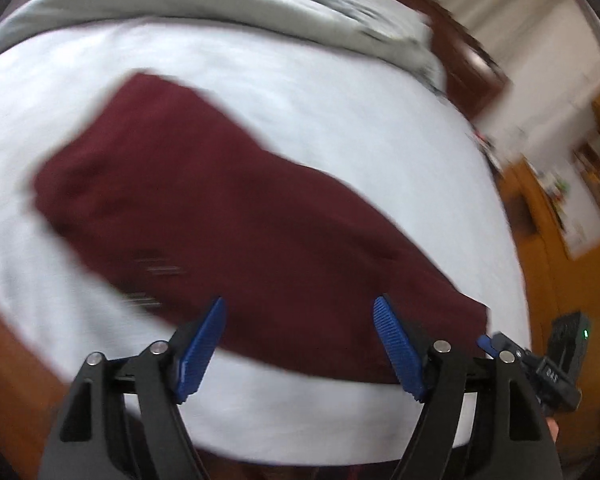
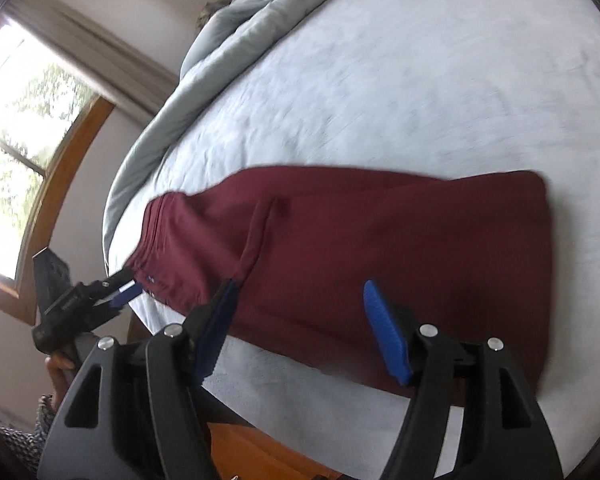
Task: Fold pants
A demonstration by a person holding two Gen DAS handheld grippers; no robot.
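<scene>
The maroon pants point(image 2: 380, 256) lie flat along the near edge of the bed point(image 2: 420, 80), folded lengthwise into one long soft band of knit cloth. The ribbed elastic waistband point(image 2: 156, 240) sits toward the bed's left corner, and the squared-off far end lies toward the right. The bed's cover is pale, with a faint brushed nap, and a rumpled grey quilt point(image 2: 244, 32) is heaped along its far edge.

The left gripper point(image 1: 300, 344) hangs over the near edge with its ridged blue pads point(image 1: 396, 348) spread wide and nothing between them. The right gripper point(image 2: 300, 328) is likewise parted and empty above the middle of the pants, its black arms jointed with silver pins. A wooden bed frame point(image 2: 252, 452) shows below the mattress, and a wood-framed window point(image 2: 28, 128) lights the wall to the left.
</scene>
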